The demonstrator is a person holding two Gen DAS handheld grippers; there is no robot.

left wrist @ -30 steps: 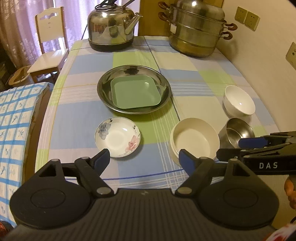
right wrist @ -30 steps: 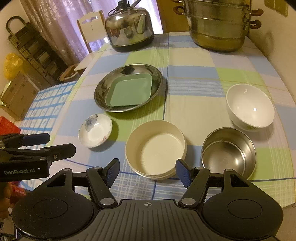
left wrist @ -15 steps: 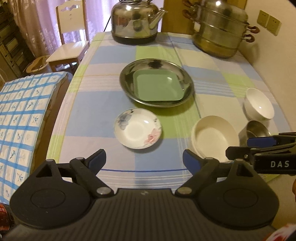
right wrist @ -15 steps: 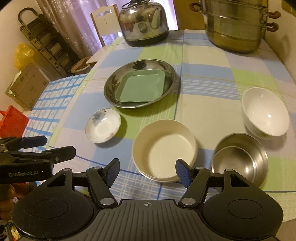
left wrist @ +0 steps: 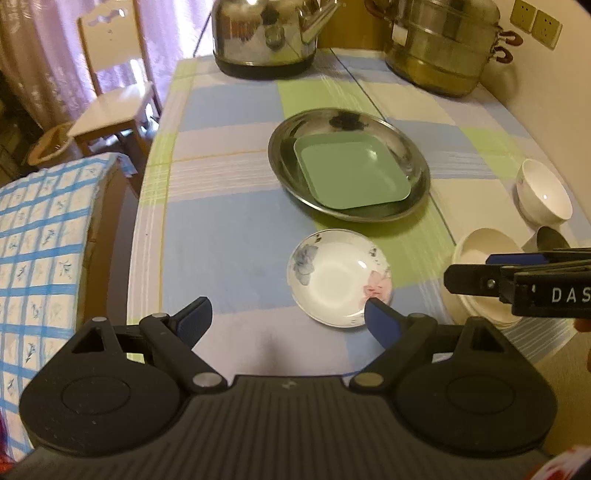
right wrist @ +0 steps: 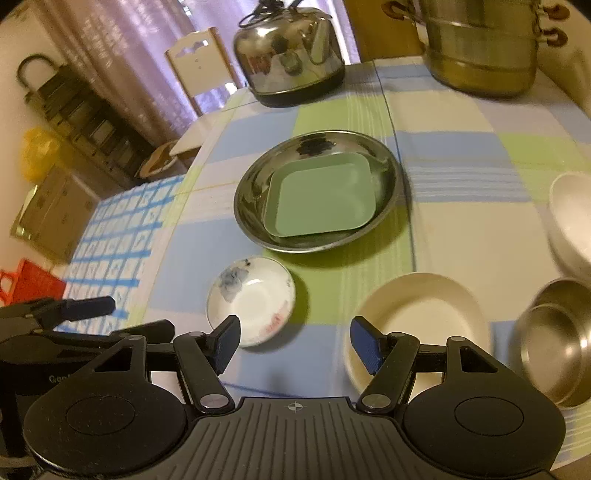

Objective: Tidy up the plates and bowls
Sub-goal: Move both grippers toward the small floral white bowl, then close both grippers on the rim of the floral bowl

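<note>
Left wrist view: one steel pan (left wrist: 413, 155) holding one green plate (left wrist: 352, 173); one saucer (left wrist: 338, 275) near of it; one cream bowl (left wrist: 476, 254) and one white bowl (left wrist: 546, 195) at the right, with a sliver of one steel bowl (left wrist: 550, 240) between them; one kettle (left wrist: 266, 33) and one steamer (left wrist: 439, 40) at the far end; all on one checked table (left wrist: 229, 229). One chair (left wrist: 110, 85) stands far left. Left gripper (left wrist: 288, 319): jaws spread wide, just widened, nothing between them and no contact seen; its right finger's tip overlaps the saucer's near right rim in the picture, the saucer lying just beyond and right of the gap. Right gripper (left wrist: 480, 273) enters from the right over the cream bowl; its jaws cannot be judged here. Right wrist view: one steel pan (right wrist: 255, 199) with one green plate (right wrist: 321, 195); one saucer (right wrist: 255, 299); one cream bowl (right wrist: 424, 314); one steel bowl (right wrist: 554, 339) near right; one white bowl (right wrist: 572, 218) at the right edge; one kettle (right wrist: 288, 51); one steamer (right wrist: 484, 48); one chair (right wrist: 199, 62). Right gripper (right wrist: 295, 341): jaws parted about midway, gripping nothing, over bare cloth (right wrist: 295, 365); the saucer lies just beyond its left finger, the cream bowl just beyond its right finger. Left gripper (right wrist: 110, 317) shows at the near left, side on.
</note>
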